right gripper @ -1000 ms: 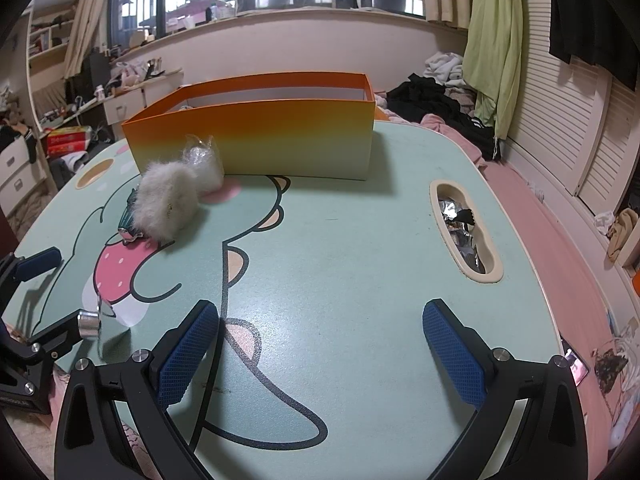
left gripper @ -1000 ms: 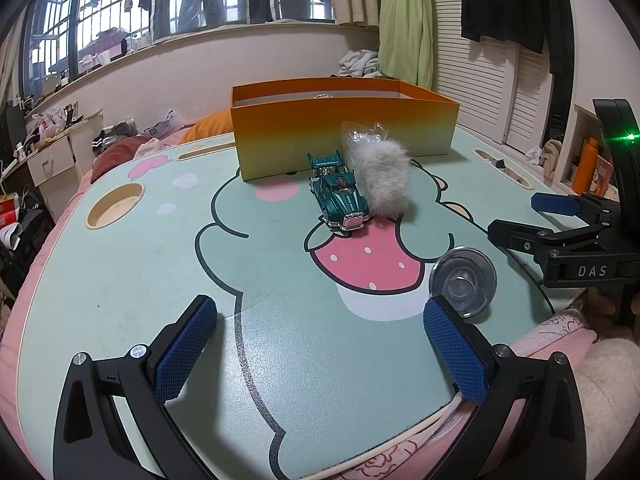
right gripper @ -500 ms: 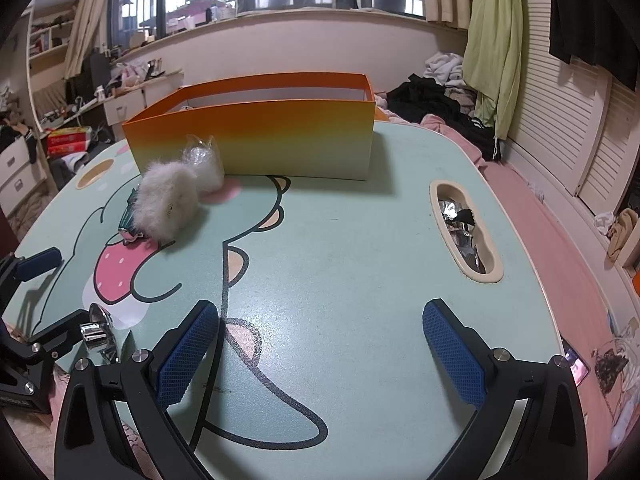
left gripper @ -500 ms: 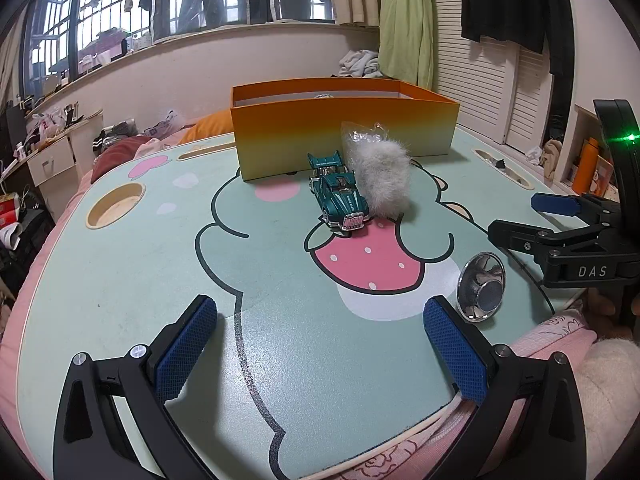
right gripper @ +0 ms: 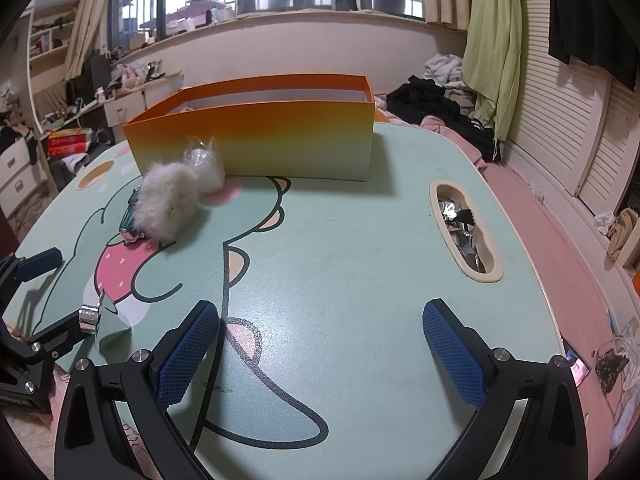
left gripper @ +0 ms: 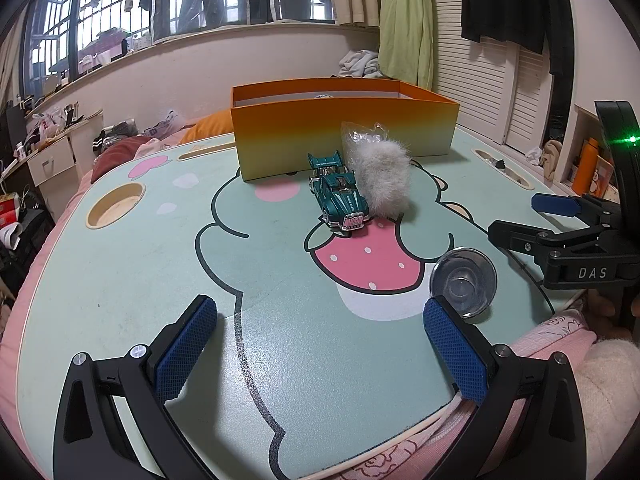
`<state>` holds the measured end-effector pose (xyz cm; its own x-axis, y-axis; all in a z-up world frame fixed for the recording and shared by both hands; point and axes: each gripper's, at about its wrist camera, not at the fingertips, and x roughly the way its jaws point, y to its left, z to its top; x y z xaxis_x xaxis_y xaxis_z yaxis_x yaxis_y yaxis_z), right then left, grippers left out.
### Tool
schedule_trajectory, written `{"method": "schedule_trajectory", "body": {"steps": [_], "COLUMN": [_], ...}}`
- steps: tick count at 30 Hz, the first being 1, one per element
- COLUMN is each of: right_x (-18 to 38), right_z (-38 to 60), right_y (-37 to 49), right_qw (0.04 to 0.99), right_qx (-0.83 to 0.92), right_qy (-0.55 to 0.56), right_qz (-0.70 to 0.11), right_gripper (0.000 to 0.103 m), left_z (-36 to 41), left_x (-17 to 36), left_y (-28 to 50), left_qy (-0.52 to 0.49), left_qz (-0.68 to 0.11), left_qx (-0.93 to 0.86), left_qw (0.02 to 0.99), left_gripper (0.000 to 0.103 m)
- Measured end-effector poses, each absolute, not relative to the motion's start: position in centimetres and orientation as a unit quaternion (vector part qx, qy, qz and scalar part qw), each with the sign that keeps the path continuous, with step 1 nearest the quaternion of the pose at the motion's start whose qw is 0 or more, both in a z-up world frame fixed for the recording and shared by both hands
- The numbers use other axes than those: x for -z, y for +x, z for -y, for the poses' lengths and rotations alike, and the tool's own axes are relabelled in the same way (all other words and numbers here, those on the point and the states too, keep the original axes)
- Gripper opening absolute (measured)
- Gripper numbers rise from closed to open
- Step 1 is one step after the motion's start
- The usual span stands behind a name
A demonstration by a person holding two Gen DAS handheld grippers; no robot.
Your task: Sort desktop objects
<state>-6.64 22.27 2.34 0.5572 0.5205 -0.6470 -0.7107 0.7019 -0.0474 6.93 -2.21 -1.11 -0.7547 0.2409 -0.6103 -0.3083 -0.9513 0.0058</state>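
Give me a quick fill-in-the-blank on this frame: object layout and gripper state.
1. The box at the far side of the table is ____ in colour.
2. The teal toy car sits directly beside a fluffy ____ pom-pom.
3. The left gripper and right gripper are both ____.
4. The small round shiny object lies near the ____ pad of the left gripper.

Missing words: orange; white; open; right

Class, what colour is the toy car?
Teal green toy car, with chrome trim; clearest in the left wrist view.
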Motion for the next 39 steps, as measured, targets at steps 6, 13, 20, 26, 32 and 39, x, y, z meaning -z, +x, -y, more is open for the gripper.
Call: {"method": "schedule_trajectory", "body": {"steps": [6, 13, 20, 26, 32, 39], "right_x": [-2.3, -2.7, -4.9, -5.5, -3.7, -3.1], "right_z": [-22.3, -22.2, -21.6, -25.4, -28.7, -26.9], "right_y": [-6.7, -6.9, -7.1, -9.9, -11.0, -9.9], "right_qw": [0.869, 0.87, 0.836, 0.738, 0.717, 0.74], "right_qx": [-0.354, -0.36, -0.458, -0.594, -0.591, -0.571], "right_qy": [-0.154, -0.142, -0.063, -0.107, -0.179, -0.146], "right_qz": [-0.309, -0.307, -0.295, -0.3, -0.324, -0.325], "right_gripper": [0.102, 0.102, 0.08, 0.065, 0.033, 0.028], "left_z": [2.2, 2.2, 2.2, 2.2, 2.5, 2.4], "left_x": [1.1, 1.1, 1.2, 1.2, 1.1, 0.9], "left_y": [6.9, 6.9, 7.0, 7.1, 7.1, 7.3], "left_qy": [-0.318, -0.318, -0.318, -0.317, -0.317, -0.317], "left_qz": [-0.053, -0.053, -0.053, -0.053, -0.049, -0.05], "left_qx": [-0.935, -0.935, -0.935, -0.935, -0.936, -0.937], "left_qw": [0.147, 0.147, 0.147, 0.147, 0.142, 0.14], "left_gripper": [0.103, 0.103, 0.103, 0.103, 0.103, 0.103]}}
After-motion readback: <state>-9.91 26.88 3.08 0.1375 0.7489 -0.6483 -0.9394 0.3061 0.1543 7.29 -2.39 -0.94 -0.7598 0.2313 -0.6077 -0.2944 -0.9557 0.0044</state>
